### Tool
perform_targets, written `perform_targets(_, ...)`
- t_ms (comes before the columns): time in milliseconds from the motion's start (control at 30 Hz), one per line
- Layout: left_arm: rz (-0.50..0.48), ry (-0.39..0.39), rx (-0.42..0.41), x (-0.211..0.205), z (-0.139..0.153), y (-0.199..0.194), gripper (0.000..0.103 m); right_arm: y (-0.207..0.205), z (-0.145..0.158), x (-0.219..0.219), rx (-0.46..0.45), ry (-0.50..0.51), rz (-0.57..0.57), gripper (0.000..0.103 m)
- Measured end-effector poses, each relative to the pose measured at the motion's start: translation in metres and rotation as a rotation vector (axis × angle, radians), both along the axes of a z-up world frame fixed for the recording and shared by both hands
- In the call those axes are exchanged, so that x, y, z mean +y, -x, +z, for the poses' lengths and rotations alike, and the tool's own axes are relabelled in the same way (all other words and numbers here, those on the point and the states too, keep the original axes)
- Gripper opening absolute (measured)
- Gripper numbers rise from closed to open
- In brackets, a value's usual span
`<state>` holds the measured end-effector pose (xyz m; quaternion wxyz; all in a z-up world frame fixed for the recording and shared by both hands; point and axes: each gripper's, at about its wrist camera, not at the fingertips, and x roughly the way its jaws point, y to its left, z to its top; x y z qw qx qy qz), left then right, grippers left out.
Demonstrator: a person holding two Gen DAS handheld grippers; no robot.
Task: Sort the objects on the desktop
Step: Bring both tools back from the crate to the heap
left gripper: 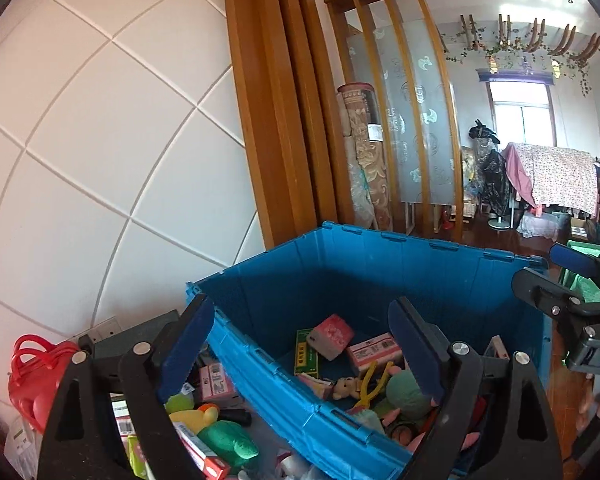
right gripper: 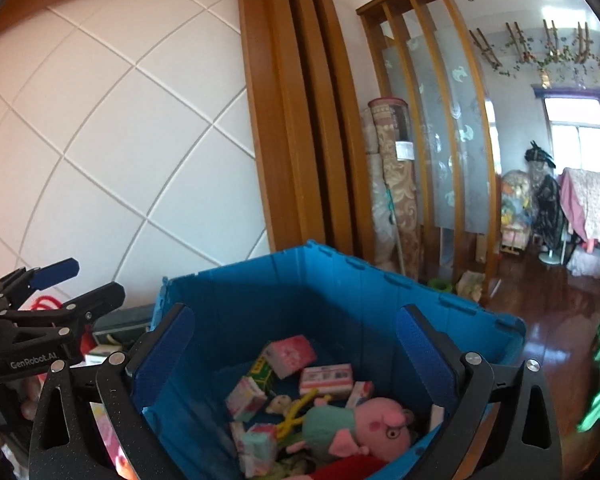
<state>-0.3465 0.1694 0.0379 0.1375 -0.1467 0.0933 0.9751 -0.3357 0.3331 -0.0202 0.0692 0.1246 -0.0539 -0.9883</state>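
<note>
- Left wrist view: my left gripper (left gripper: 300, 344) hangs over the near wall of the blue crate (left gripper: 440, 272), fingers wide apart with nothing between the pads.
- The left finger (left gripper: 188, 344) stands outside the crate, above loose clutter: a green toy (left gripper: 230, 442), a yellow toy (left gripper: 194, 416), small boxes.
- The right finger (left gripper: 416, 344) stands inside the crate.
- Between the fingers, on the crate floor: a pink block (left gripper: 331, 336), a green box (left gripper: 306, 352), a pink box (left gripper: 374, 352), yellow pliers (left gripper: 370, 386).
- My right gripper (left gripper: 572, 280) shows at the right edge, beyond the crate.
- Red cord (left gripper: 36, 372) lies left of the left finger.
- Right wrist view: my right gripper (right gripper: 296, 356) is held above the crate (right gripper: 340, 292), fingers fully apart and empty.
- Both pads frame the crate's inside; a pig plush (right gripper: 368, 428) lies low between them, nearer the right finger (right gripper: 424, 348).
- The pink block (right gripper: 292, 354) and boxes sit midway between the fingers.
- My left gripper (right gripper: 64, 284) shows left of the left finger (right gripper: 168, 352), outside the crate, fingers apart.
</note>
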Motion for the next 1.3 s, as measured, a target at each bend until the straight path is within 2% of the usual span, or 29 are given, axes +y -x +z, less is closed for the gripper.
perform_targets(333, 0.237, -0.002, -0.011, -0.106, -0.030, -0.056, 0.090, -0.011, -0.016, -0.032, -0.020, 0.024, 0.145, 0.103)
perform_targets(500, 0.347, 0.035, -0.010, -0.168, -0.047, -0.083, 0.090, -0.020, -0.019, -0.065, -0.032, -0.006, 0.195, 0.103)
perform_targets(633, 0.428, 0.021, -0.056, -0.224, -0.061, -0.101, 0.090, -0.030, -0.020, -0.102, -0.043, -0.040, 0.233, 0.103)
perform_targets(767, 0.489, 0.049, -0.112, -0.271, -0.082, -0.123, 0.090, -0.038, -0.027, -0.143, -0.070, -0.053, 0.276, 0.103)
perform_targets(1067, 0.550, 0.117, -0.183, -0.342, -0.121, -0.154, 0.090, -0.049, -0.080, -0.239, -0.194, -0.086, 0.385, 0.103)
perform_targets(1300, 0.529, 0.086, -0.259, -0.349, -0.153, -0.125, 0.090, -0.039, -0.131, -0.279, -0.330, -0.156, 0.455, 0.103)
